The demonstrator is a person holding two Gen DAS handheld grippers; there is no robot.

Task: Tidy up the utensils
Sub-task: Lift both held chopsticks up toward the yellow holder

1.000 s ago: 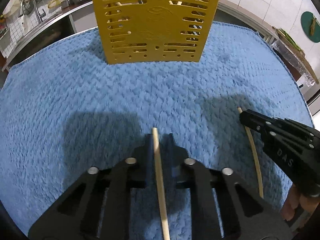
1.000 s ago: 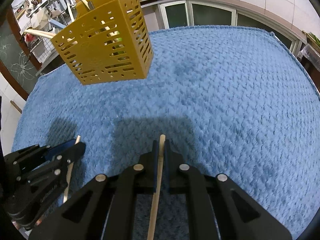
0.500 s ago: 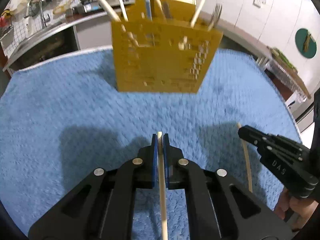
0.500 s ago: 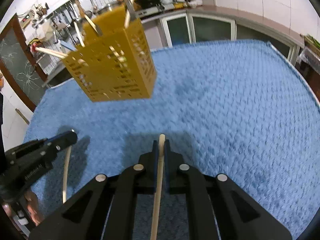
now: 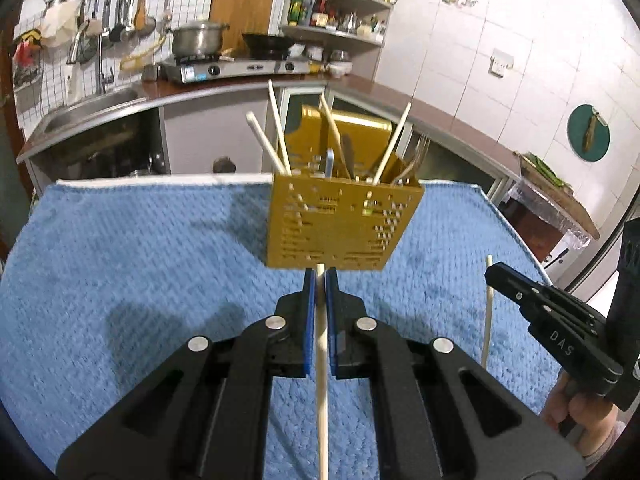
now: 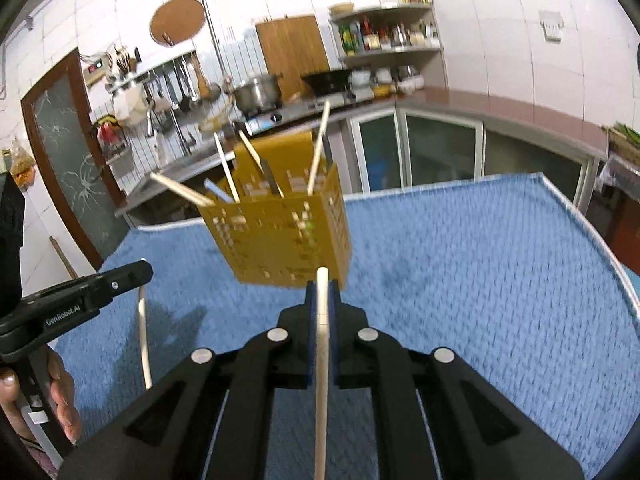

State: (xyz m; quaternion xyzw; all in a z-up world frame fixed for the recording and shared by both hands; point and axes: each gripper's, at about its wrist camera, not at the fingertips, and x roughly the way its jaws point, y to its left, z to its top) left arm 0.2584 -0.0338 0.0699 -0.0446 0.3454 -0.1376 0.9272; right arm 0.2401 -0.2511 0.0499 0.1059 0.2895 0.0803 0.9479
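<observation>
Both tongs pinch a chopstick each. Left gripper (image 5: 319,280) clamps one pale chopstick (image 5: 321,380); right gripper (image 6: 322,294) clamps another chopstick (image 6: 321,380). Yellow utensil holder (image 5: 340,226) sits just ahead of both tips on the blue towel (image 5: 140,260). Only the left view shows a fork (image 5: 416,156), probably, among the holder's sticks; the right view blurs it.

Two pale wooden chopsticks, one (image 5: 321,360) clamped between blue pads, the other (image 6: 322,360) likewise pinched, both pointing forward. Beyond, on blue cloth, a perforated yellow holder (image 5: 340,224), upright, bristling with leaning chopsticks, forks.
</observation>
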